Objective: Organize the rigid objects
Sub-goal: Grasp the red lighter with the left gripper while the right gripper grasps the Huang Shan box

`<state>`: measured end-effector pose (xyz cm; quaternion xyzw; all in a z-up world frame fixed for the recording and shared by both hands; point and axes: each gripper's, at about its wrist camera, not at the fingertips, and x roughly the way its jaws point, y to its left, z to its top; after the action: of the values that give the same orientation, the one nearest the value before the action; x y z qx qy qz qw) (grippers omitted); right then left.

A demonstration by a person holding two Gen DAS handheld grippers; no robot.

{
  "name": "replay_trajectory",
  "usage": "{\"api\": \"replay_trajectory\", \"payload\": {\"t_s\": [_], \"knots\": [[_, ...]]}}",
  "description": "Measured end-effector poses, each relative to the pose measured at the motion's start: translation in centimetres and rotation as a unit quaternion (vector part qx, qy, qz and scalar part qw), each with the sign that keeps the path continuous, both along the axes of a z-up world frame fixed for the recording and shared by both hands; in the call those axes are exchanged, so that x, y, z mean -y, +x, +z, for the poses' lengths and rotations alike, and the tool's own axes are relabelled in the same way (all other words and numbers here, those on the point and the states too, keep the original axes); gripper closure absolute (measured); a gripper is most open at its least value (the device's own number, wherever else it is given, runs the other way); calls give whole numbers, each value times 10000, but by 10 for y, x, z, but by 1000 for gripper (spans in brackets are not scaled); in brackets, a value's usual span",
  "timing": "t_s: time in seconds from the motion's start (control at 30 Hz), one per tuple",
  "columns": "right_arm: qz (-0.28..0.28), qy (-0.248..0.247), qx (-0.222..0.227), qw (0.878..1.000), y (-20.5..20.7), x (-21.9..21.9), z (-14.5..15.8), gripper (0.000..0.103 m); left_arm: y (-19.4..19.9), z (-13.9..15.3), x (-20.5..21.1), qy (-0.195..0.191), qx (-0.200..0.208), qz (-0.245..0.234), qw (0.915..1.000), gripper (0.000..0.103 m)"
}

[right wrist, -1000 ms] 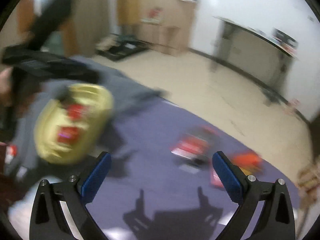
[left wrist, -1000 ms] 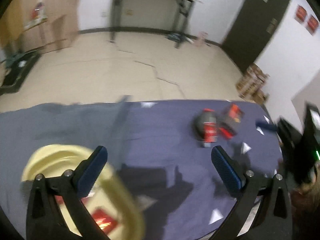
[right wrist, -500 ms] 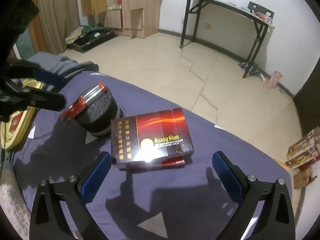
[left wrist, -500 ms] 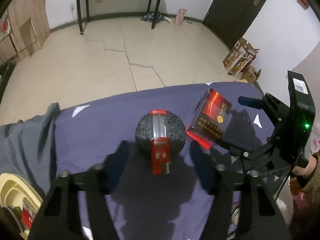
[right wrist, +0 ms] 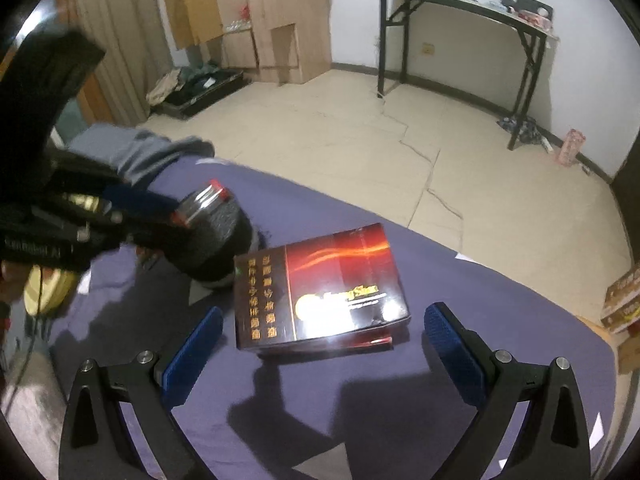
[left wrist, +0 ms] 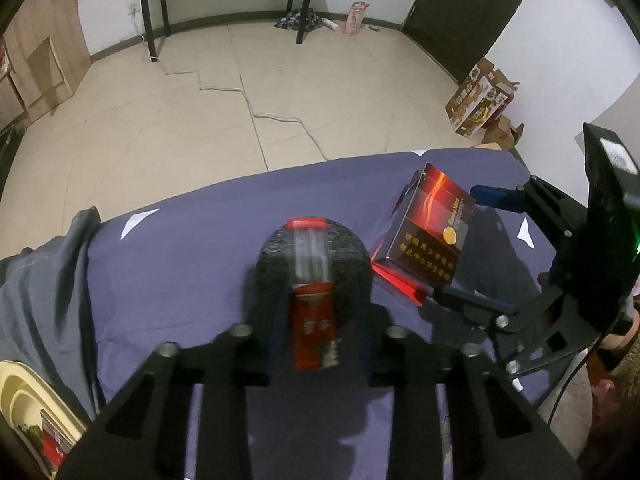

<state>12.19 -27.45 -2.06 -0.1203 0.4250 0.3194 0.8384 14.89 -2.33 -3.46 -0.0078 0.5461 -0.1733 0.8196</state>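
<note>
While left gripper (left wrist: 318,320) pinches red tube (left wrist: 312,332) on black foam puck (left wrist: 312,264), tube may slip; right gripper (right wrist: 320,332), spread around dark box (right wrist: 320,284), could nudge it.

Dark red-black box (right wrist: 320,288), gold lettering; speckled black puck (left wrist: 312,268), seemingly red-banded.

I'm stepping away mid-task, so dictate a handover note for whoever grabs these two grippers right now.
Left gripper: jaws narrowed around the red-capped tube on the black foam puck; blurred, grip unconfirmed.
Right gripper: open, jaws flanking the dark red box, not touching.
Done: a red item sits in the yellow basin.
Left to do: tube, puck and box, all on the purple cloth.
</note>
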Motion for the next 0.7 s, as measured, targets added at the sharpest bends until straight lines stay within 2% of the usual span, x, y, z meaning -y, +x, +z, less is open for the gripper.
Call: {"api": "replay_trajectory", "payload": {"t_s": [0.1,0.23,0.33,0.4,0.43,0.63,0.7], "knots": [[44,-262,26,9996,3,-5,-7,0,0,0,-2,20,8,-2,10000,80],[22,-277,98,9996,7,-9,-8,0,0,0,-5,-11,3,-15,10000,80],[91,-277,191,9994,7,-13,-12,11,0,0,-5,2,19,-28,10000,80],[53,-276,281,9992,5,-14,-12,12,-1,0,-7,-14,45,-7,10000,80],[39,-238,333,9992,3,-14,-11,12,-1,0,-7,-37,38,12,10000,92],[-138,-68,533,9985,-6,-3,0,12,-8,17,-13,-243,176,15,9996,95],[-181,-107,482,9986,-6,-2,-1,12,-9,19,-12,-186,210,-3,9996,95]]}}
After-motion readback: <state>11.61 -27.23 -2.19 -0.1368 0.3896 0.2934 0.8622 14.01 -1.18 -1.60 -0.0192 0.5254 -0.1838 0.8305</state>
